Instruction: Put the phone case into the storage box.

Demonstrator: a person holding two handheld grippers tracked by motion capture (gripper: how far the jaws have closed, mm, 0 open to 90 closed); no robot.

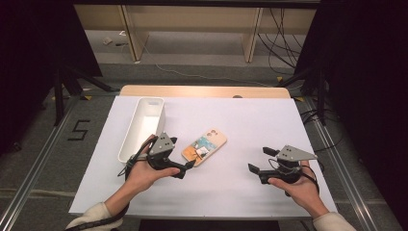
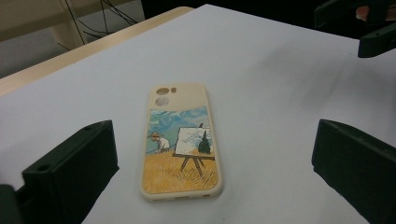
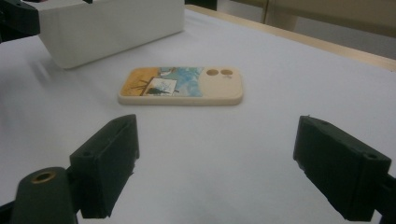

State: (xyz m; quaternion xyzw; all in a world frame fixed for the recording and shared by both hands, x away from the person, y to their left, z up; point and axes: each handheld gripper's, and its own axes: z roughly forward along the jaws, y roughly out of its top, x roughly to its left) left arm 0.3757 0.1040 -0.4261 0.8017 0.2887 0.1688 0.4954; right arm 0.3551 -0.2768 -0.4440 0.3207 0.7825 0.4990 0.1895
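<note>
Two grippers are in play, and neither holds anything. I read the left gripper [image 1: 188, 166] as the working unit: its jaws stand wide apart, and in the left gripper view they flank the phone case [image 2: 181, 142] on either side without touching it. The right gripper [image 1: 258, 162] sits well apart on the right half of the table, jaws equally wide, pointed toward the case.

Position of the work item: the phone case [image 1: 204, 147] lies flat on the white table sheet [image 1: 240, 120], picture side up, just beside the white bin [image 1: 143, 127] and near the left gripper's tips.

Progress, as I judge it: the approach is nearly complete and the grasp is not yet made. Remaining steps, by my estimate, are closing on the case, lifting it, and placing it, most likely into the bin, which appears empty as far as the high view shows.

View differences:
1. The left gripper view resolves the printed artwork: a painter, an easel and a yellow field, with camera cut-outs at the far end. It also catches the other gripper's jaws [image 2: 369, 23] at the top right corner.
2. The right gripper view shows the phone case [image 3: 181, 86] side-on, so its low rim and thickness are legible, with the bin wall [image 3: 112, 30] behind it.
3. The high view alone gives the overall layout, both hands, and the bin's open interior
</note>
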